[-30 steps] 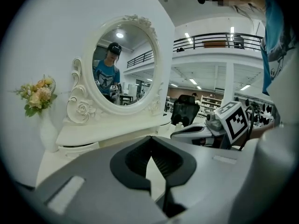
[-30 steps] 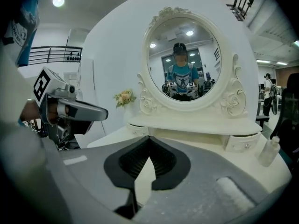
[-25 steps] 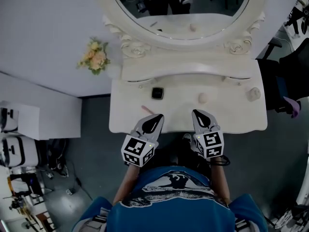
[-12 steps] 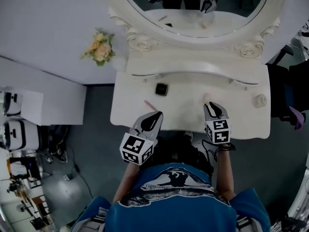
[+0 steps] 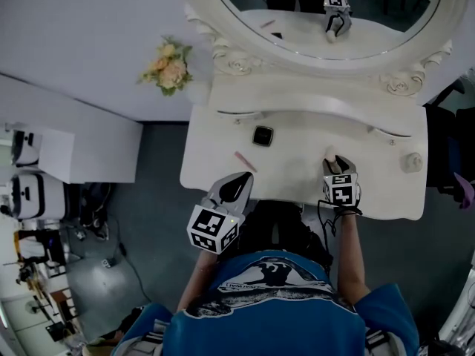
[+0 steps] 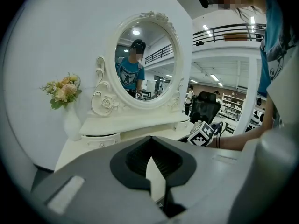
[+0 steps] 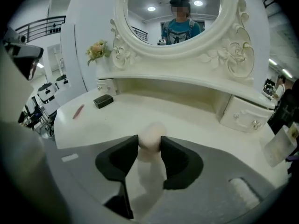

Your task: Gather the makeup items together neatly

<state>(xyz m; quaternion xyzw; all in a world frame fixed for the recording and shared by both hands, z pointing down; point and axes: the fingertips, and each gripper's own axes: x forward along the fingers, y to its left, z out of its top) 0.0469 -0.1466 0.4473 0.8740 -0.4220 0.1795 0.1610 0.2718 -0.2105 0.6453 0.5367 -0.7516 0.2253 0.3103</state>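
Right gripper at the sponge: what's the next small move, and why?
Probably close the right gripper on the pale sponge: its jaws have just been opening and now straddle it on the vanity, apparently not pressing. The black compact and pink pencil lie further left.

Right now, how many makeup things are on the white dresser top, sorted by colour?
Black: 1, the compact
Pink: 1, the stick
Cream: 1, the sponge
White: 1, the bottle
Total: 4
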